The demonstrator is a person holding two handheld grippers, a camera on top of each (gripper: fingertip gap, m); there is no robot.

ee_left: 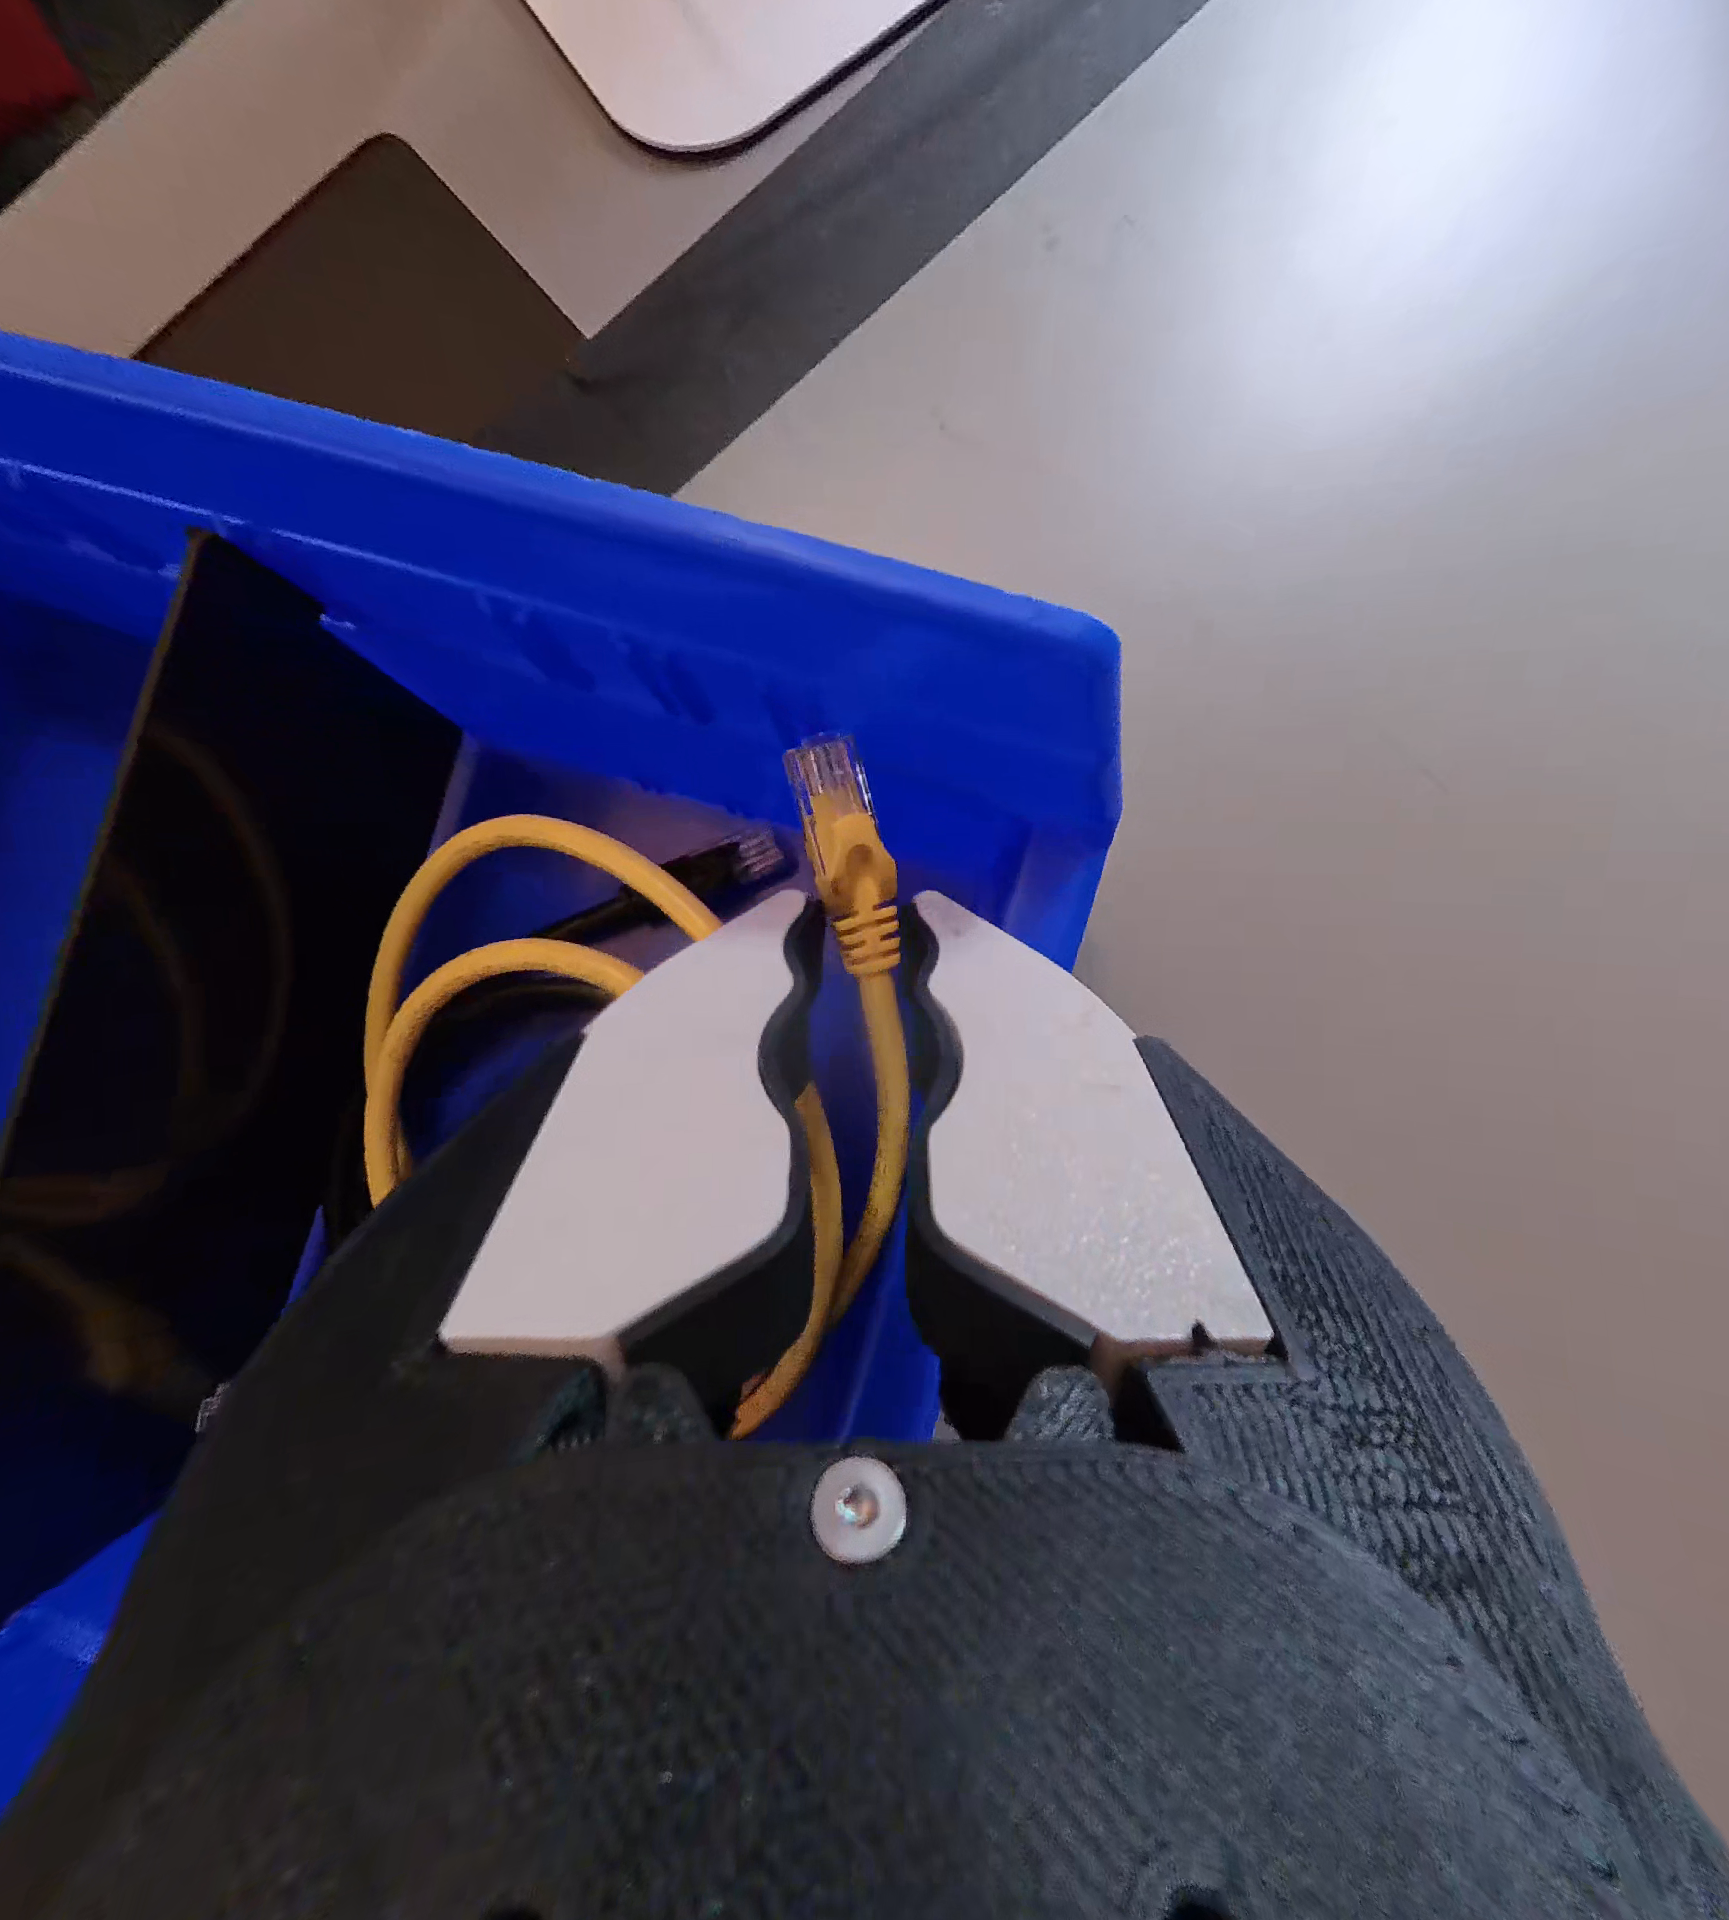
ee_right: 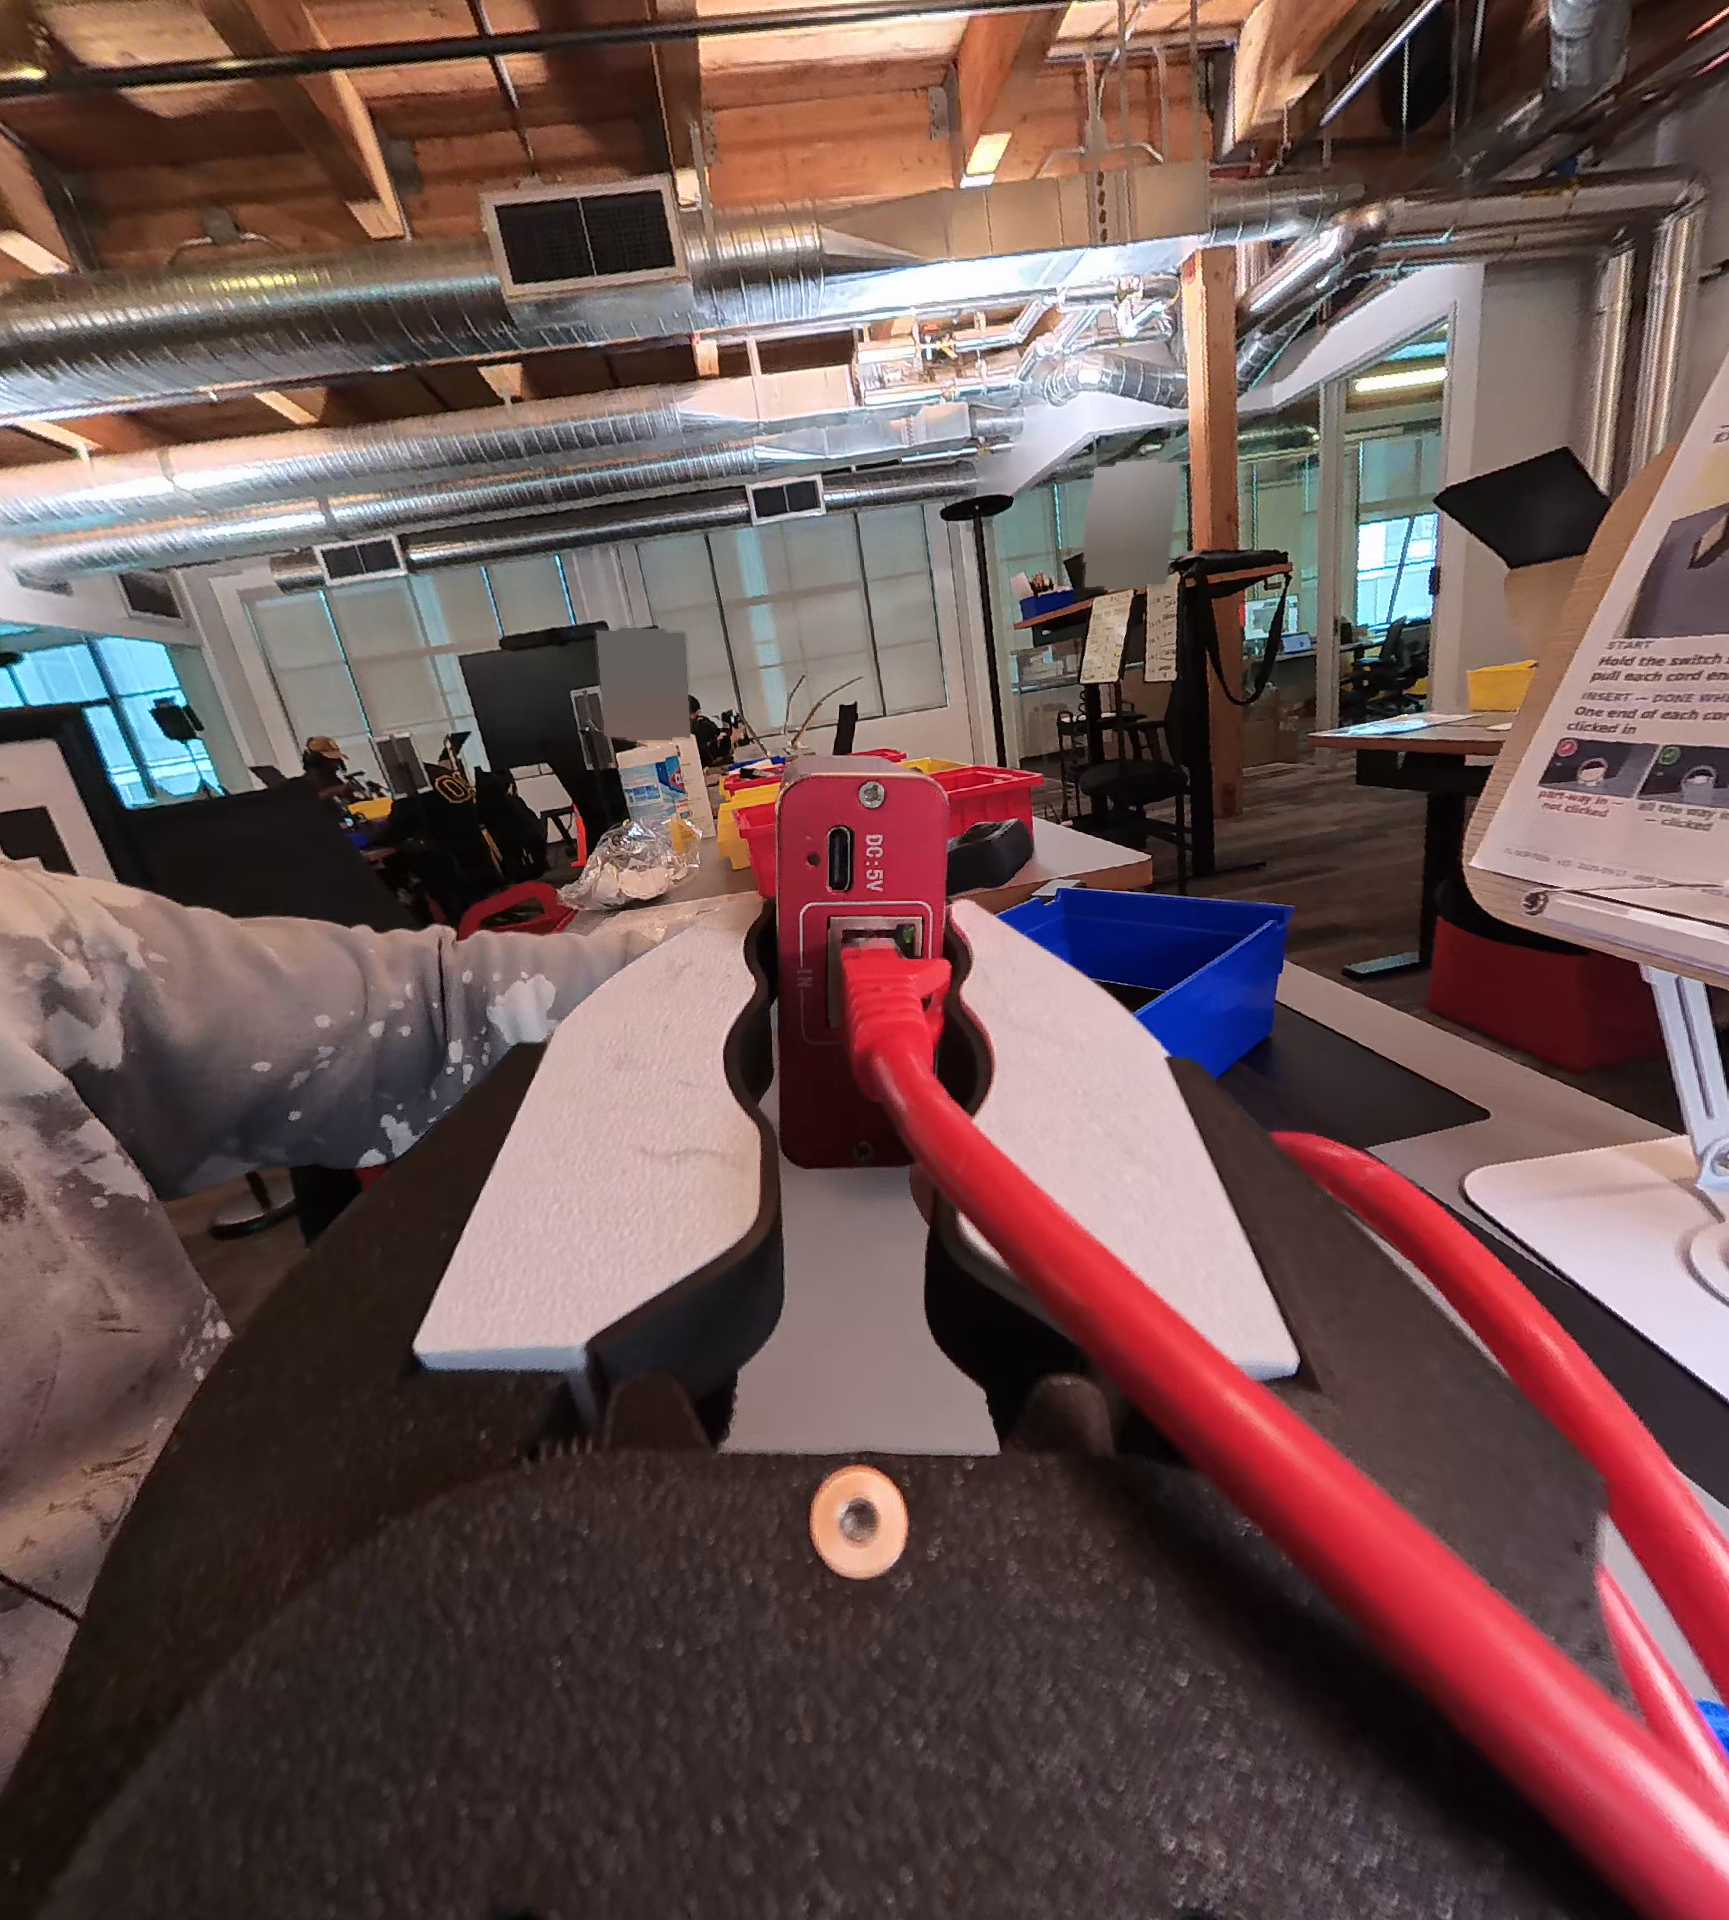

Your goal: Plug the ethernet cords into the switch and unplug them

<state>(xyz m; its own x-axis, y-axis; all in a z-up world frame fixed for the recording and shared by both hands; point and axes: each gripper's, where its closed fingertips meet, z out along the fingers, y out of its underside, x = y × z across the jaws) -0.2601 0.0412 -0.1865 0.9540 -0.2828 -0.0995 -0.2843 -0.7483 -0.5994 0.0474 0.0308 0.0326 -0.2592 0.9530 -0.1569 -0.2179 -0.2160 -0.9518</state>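
Note:
My left gripper (ee_left: 867,914) is shut on the boot of a yellow ethernet cord (ee_left: 875,1039) over a corner of the blue bin (ee_left: 631,623). The cord's clear plug (ee_left: 827,784) sticks out past the fingertips, and its loops hang into the bin. My right gripper (ee_right: 858,920) is shut on a red metal switch (ee_right: 855,831) and holds it upright above the table. A red ethernet cord (ee_right: 1099,1247) is plugged into the switch's facing port and trails off to the lower right.
A black divider (ee_left: 164,935) and a black cord (ee_left: 673,883) are in the bin. The right wrist view shows the blue bin (ee_right: 1182,966), an instruction sheet on a white stand (ee_right: 1670,727) at the right, and a person's sleeve (ee_right: 164,1018) at the left. Grey tabletop (ee_left: 1411,727) lies beyond the bin.

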